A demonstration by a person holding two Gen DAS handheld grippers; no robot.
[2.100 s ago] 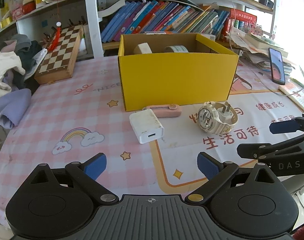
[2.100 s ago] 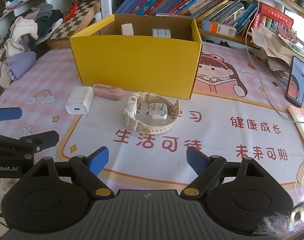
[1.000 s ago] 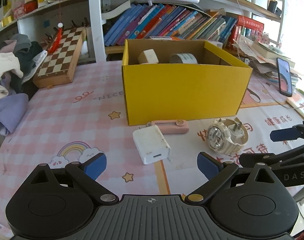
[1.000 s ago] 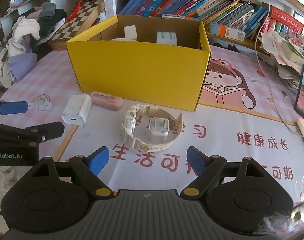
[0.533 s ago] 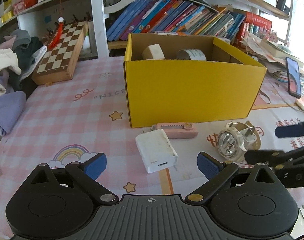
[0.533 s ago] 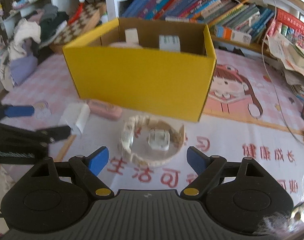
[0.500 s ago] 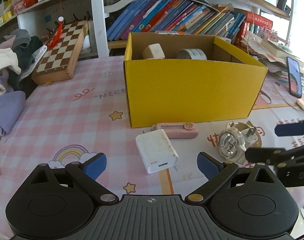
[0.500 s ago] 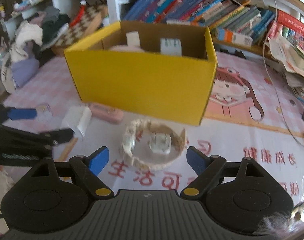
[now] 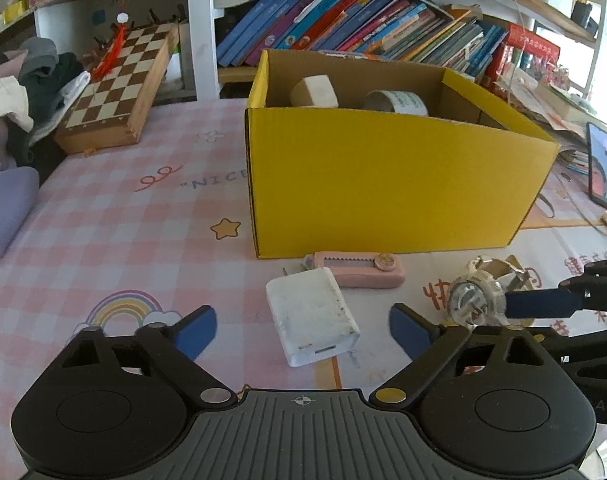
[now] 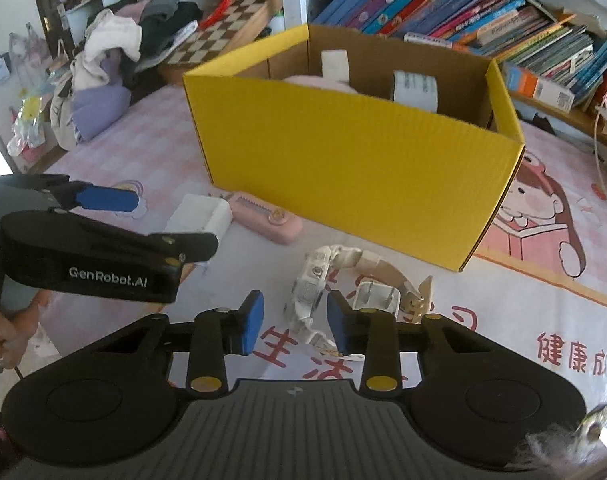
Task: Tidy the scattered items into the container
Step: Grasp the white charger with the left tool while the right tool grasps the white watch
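Observation:
An open yellow cardboard box (image 9: 383, 184) stands mid-table with a tape roll and a pale block inside. In front of it lie a white charger (image 9: 311, 316), a pink utility knife (image 9: 359, 274) and a cream wristwatch (image 9: 473, 296) whose strap circles a small white plug (image 10: 377, 298). My left gripper (image 9: 303, 334) straddles the charger, its jaws closing but clear of it. My right gripper (image 10: 294, 328) is closing around the watch case (image 10: 309, 292); a gap shows on the left side. The box (image 10: 343, 160) stands behind the watch.
A chessboard (image 9: 119, 92) and a heap of clothes (image 9: 7, 120) sit at the left. Books (image 9: 363, 32) fill the shelf behind the box. A phone (image 9: 599, 168) and papers lie at the right. A hand (image 10: 7, 332) holds the left gripper.
Both grippers have moved in closer to the items. The right jaws have narrowed sharply around the watch. The left jaws have narrowed a little over the charger.

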